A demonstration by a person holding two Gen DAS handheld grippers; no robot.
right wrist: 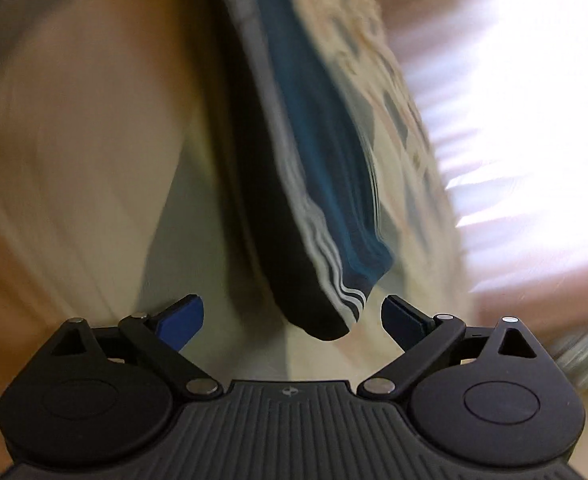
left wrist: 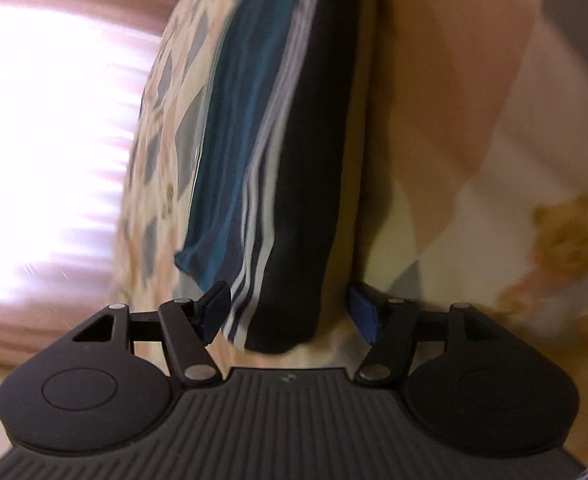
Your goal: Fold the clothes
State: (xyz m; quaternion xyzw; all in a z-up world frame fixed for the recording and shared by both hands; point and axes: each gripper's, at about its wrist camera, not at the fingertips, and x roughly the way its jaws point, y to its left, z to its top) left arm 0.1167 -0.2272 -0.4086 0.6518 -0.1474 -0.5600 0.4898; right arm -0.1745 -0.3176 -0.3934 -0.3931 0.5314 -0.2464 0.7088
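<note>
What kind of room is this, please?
Probably a bedroom. The folded dark garment lies on a patterned bedsheet printed with a teddy bear, and pinkish curtains hang over a bright window.

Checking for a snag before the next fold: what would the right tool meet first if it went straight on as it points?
Probably the folded dark striped garment: its end lies just ahead between the open right tool jaws. Blur leaves depth uncertain.
</note>
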